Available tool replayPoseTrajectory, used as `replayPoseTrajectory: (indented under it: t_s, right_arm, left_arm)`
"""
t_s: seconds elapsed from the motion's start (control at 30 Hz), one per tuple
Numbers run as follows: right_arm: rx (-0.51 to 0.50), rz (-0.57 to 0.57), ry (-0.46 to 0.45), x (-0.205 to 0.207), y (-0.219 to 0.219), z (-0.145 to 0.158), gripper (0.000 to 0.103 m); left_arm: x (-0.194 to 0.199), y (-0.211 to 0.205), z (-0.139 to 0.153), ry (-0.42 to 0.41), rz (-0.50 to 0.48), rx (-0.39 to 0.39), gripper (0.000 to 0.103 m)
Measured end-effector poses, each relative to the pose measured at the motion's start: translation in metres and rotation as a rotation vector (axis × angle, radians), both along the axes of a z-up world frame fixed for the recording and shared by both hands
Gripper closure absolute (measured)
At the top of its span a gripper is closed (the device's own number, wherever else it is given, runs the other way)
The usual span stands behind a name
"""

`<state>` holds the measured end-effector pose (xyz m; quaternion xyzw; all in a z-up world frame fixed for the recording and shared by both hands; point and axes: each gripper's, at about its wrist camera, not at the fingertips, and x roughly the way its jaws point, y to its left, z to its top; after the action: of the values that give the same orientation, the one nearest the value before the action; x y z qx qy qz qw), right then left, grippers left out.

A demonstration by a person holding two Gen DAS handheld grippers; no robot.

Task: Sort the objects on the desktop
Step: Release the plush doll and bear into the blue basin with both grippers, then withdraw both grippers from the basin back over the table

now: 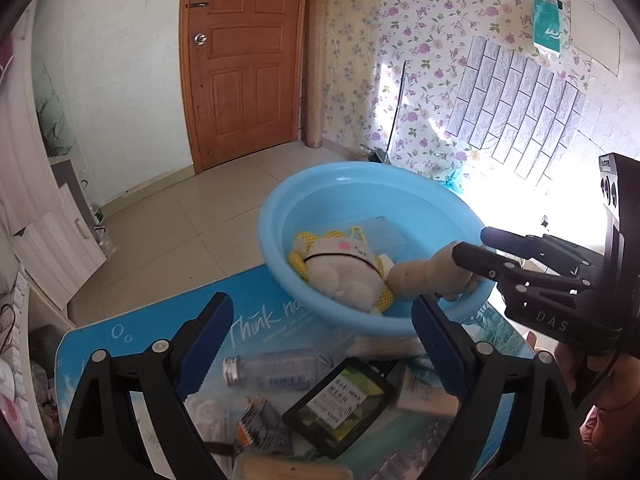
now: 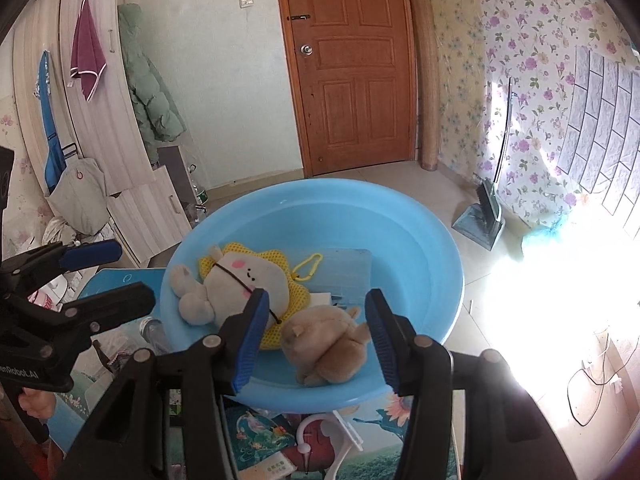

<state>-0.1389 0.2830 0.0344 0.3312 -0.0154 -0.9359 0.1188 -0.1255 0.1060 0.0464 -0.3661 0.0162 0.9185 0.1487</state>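
Left gripper [image 1: 320,344] hangs over the counter [image 1: 120,336] clutter, jaws wide apart and empty; the clear bottle [image 1: 276,370] lies crosswise just beyond, cap pointing left. Right gripper [image 2: 316,338] is over the blue basin [image 2: 420,240], jaws part-open around the brown plush [image 2: 324,344] without pressing it.

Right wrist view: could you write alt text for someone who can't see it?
A tan plush toy lies in a blue basin between the open jaws of the right gripper, neither pad clearly pressing it. Beside it lies a pale plush on yellow mesh; the left gripper hovers at the left edge.
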Motion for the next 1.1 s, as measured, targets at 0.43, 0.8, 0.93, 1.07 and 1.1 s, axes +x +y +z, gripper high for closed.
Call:
replayPoseTrajectory:
  t_s: [0.43, 0.8, 0.93, 1.07, 1.1]
  right_arm:
    - [0.033, -0.005, 0.0, 0.043, -0.023, 0.0, 0.049]
    - [0.04, 0.02, -0.026, 0.061, -0.029, -0.009, 0.049]
    - [0.04, 0.034, -0.053, 0.066, -0.029, -0.019, 0.049]
    - [0.041, 0.046, -0.08, 0.07, -0.029, -0.03, 0.049]
    - [0.04, 0.046, -0.085, 0.071, -0.029, -0.033, 0.049]
  left_arm:
    - [0.064, -0.051, -0.01, -0.035, 0.106, -0.003, 0.008]
    - [0.086, -0.061, -0.023, -0.055, 0.131, 0.009, 0.008]
    - [0.089, -0.068, -0.031, -0.073, 0.153, 0.015, 0.008]
    - [0.09, -0.072, -0.039, -0.087, 0.175, 0.015, 0.008]
    - [0.09, -0.073, -0.041, -0.092, 0.178, 0.017, 0.008]
